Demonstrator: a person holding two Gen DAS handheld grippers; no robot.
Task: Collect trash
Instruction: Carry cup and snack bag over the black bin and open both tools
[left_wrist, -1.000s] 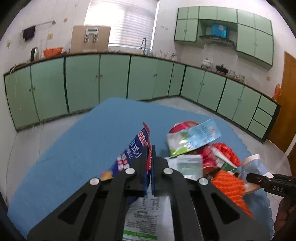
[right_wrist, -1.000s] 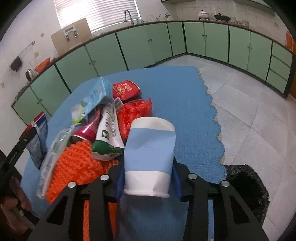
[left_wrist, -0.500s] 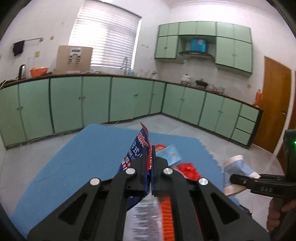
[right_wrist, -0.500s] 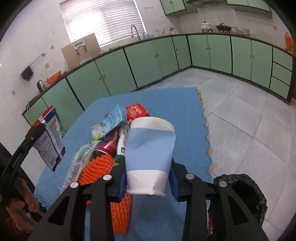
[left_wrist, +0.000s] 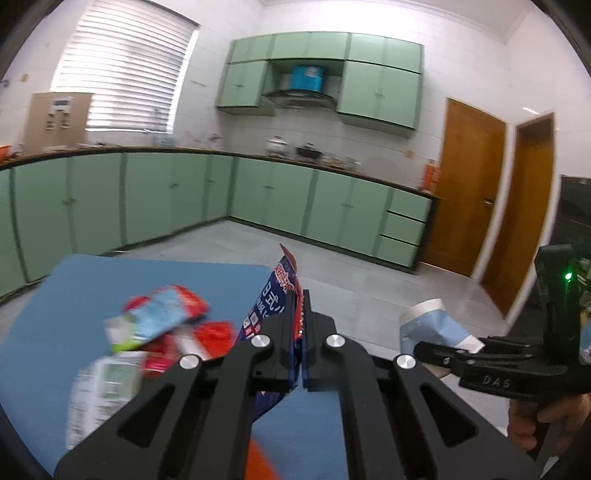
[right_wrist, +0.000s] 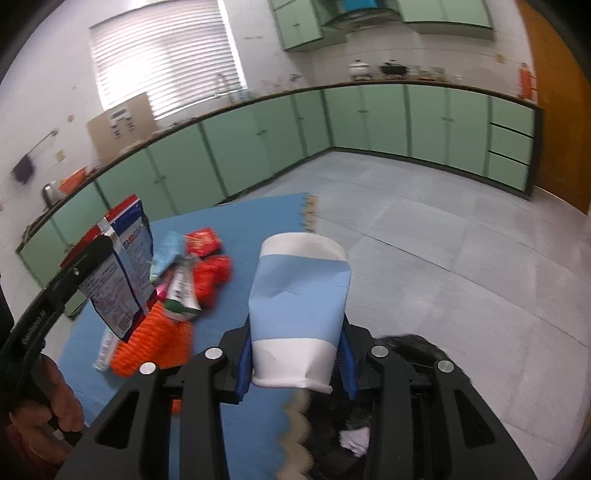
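Observation:
My left gripper (left_wrist: 300, 295) is shut on a blue and red snack wrapper (left_wrist: 275, 295), held in the air above the blue mat (left_wrist: 92, 280); the wrapper (right_wrist: 122, 273) also shows at the left of the right wrist view. My right gripper (right_wrist: 295, 363) is shut on a crumpled blue and white paper cup (right_wrist: 299, 306), held over the mat's edge, above a black trash bag (right_wrist: 417, 347) on the floor. The cup (left_wrist: 432, 328) shows in the left wrist view too. A pile of wrappers (right_wrist: 184, 273) and an orange mesh piece (right_wrist: 155, 339) lie on the mat.
Green cabinets (left_wrist: 147, 199) run along the walls. Grey tiled floor (right_wrist: 443, 258) lies right of the mat. Brown doors (left_wrist: 472, 184) stand at the far right. White crumpled paper (right_wrist: 354, 439) lies in the trash bag.
Both grippers have lifted and swung right, away from the pile. The wrapper now hangs clear of the mat and the cup is over the trash bag.

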